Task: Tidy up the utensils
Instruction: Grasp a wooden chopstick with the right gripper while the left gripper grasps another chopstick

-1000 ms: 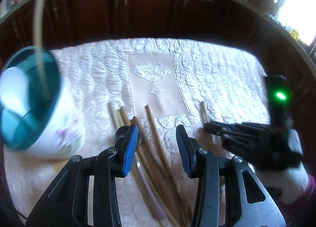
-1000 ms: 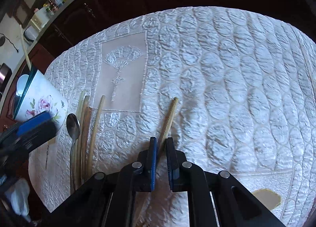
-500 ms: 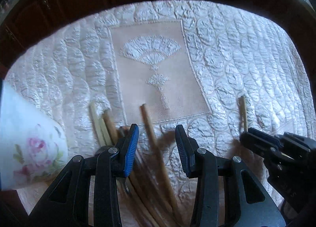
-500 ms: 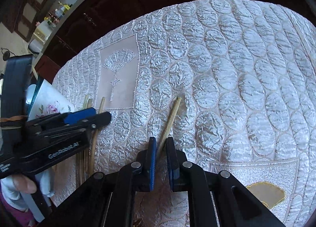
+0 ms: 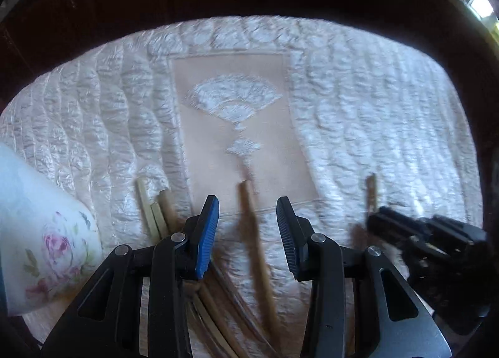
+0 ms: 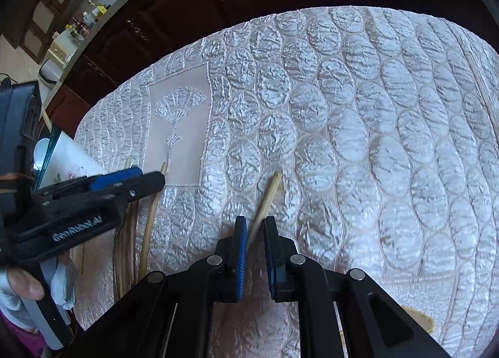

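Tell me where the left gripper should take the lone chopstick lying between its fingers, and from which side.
Grip the chopstick on its mid-shaft, coming straight down from above. It lies flat on the quilted cloth, running lengthwise through the open left gripper, so the jaws would close across its thin width. It sits apart from the chopstick bundle, so a top-down pinch should take it alone.

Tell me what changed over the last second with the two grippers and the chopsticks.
The left gripper moved in over the chopstick pile, its open jaws now straddling one chopstick; the floral cup slid to that view's left edge. The right gripper stayed shut on the lone chopstick. The other chopsticks stayed on the quilted cloth.
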`<act>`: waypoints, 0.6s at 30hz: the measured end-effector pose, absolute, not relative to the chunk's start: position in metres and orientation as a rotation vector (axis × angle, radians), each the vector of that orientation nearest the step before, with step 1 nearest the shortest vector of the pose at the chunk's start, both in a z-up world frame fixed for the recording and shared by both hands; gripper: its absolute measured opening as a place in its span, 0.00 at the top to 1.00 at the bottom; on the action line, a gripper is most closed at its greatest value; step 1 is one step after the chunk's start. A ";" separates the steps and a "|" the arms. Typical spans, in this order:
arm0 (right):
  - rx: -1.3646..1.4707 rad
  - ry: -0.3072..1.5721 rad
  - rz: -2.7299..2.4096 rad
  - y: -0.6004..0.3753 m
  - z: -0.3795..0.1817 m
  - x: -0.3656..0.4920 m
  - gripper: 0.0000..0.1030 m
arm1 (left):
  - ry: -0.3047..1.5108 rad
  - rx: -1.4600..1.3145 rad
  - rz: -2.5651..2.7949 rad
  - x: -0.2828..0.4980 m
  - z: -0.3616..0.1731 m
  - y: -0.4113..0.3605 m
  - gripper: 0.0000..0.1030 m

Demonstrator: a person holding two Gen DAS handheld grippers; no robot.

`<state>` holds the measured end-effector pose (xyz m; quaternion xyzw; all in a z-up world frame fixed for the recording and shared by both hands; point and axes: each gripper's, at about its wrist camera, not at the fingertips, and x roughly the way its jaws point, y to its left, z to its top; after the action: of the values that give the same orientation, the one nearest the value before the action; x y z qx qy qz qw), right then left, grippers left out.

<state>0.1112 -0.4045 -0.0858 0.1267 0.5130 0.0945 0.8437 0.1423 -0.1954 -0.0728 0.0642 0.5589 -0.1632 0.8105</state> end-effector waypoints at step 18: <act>0.287 0.931 0.284 -0.395 -0.026 0.108 0.92 | 1.082 0.087 -0.499 0.122 -0.028 -0.184 0.94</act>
<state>0.1085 -0.3948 -0.0260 0.1373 0.4459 0.1358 0.8740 0.1219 -0.1845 -0.0277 0.0409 0.5093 -0.2348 0.8269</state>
